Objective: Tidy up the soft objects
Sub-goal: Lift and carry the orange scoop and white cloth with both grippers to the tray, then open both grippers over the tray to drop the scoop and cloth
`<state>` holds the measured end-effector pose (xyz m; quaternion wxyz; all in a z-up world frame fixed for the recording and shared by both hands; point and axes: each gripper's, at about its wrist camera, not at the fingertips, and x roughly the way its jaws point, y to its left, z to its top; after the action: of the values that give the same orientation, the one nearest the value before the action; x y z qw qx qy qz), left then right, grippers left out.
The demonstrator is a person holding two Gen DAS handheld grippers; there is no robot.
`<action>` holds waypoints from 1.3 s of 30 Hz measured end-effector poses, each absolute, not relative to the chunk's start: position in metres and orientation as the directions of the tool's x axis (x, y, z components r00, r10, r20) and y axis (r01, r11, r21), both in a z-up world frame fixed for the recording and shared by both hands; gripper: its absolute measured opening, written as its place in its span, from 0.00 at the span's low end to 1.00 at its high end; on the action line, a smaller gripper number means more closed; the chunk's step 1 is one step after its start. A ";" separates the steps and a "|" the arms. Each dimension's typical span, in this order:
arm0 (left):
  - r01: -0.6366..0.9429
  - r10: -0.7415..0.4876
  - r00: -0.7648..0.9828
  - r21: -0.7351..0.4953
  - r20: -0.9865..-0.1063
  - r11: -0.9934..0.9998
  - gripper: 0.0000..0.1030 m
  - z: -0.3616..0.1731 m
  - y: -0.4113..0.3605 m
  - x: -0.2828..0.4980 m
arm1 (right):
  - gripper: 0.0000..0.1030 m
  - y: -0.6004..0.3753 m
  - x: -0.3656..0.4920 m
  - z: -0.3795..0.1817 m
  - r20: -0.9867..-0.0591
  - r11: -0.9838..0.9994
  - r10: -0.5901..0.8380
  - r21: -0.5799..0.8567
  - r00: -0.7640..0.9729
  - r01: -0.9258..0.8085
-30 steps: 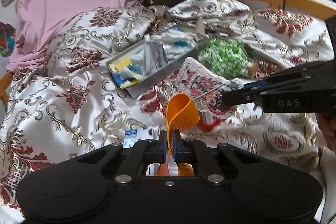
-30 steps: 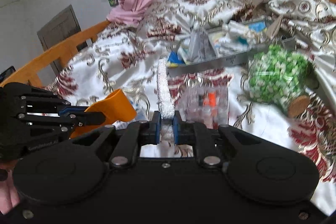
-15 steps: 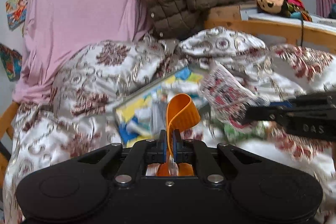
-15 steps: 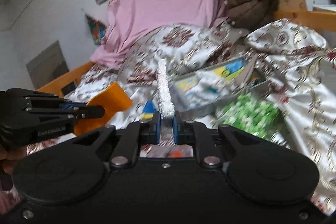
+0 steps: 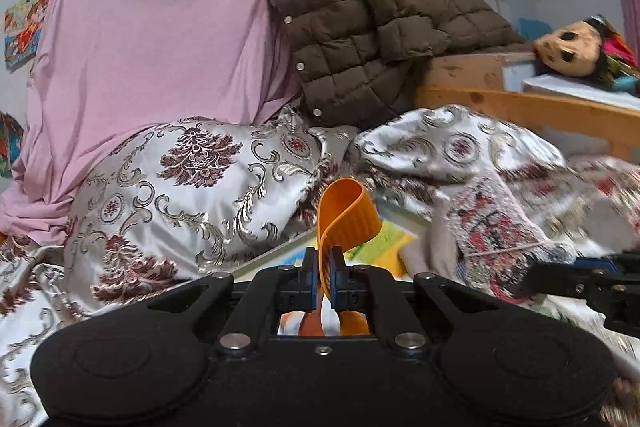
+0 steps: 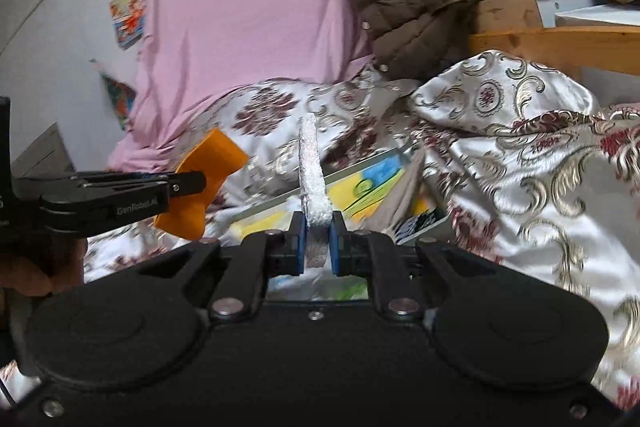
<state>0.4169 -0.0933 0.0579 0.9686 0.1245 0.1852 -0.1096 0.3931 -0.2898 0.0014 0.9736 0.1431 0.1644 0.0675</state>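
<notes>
Two hand-held grippers carry soft items above a cluttered bed: the left gripper (image 5: 321,277), jaws pressed nearly together, pinches a folded orange silicone strip (image 5: 346,215) that curls upward from its pads, while the right gripper (image 6: 316,241), jaws closed just as tightly, clamps the edge of a white, red-patterned knitted cloth (image 6: 313,171) that stands on end in its own view and shows its flat face in the left view. Both items appear lifted clear of the bedding, which suggests the carrying step of the sorting job, with placement not yet done. The next move likely calls for lowering each piece to a chosen spot and opening the jaws only once the item rests on something, since both are limp and could flop or unfold on release. Just beneath the grippers lies a shallow grey tray (image 6: 280,201) holding yellow and blue packets, half bedded in the floral satin bedspread (image 5: 192,179), whose bunched folds crowd its edges. Behind, a pink sheet (image 5: 160,39) drapes the headboard beside a brown quilted jacket (image 5: 372,11), and a stuffed toy (image 5: 568,45) rests on a ledge above the wooden bed rail (image 5: 532,111). The two grippers work close together and could collide.
</notes>
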 end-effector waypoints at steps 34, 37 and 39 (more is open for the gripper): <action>0.265 -0.136 0.819 0.157 -0.557 0.951 0.27 0.007 -0.121 0.524 | 0.18 -0.311 0.549 -0.035 -0.516 0.917 0.181 0.397 0.837 0.046; 0.256 -0.131 0.816 0.148 -0.564 0.955 0.28 0.008 -0.119 0.523 | 0.21 -0.317 0.546 -0.033 -0.513 0.916 0.175 0.398 0.840 0.052; 0.254 -0.130 0.814 0.145 -0.567 0.956 0.30 0.010 -0.119 0.522 | 0.23 -0.319 0.540 -0.031 -0.505 0.916 0.172 0.399 0.846 0.052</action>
<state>0.5220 -0.1188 0.0103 0.9462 0.1075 0.2880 -0.1013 0.5404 -0.3194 -0.0312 0.9390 0.2030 0.2759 0.0320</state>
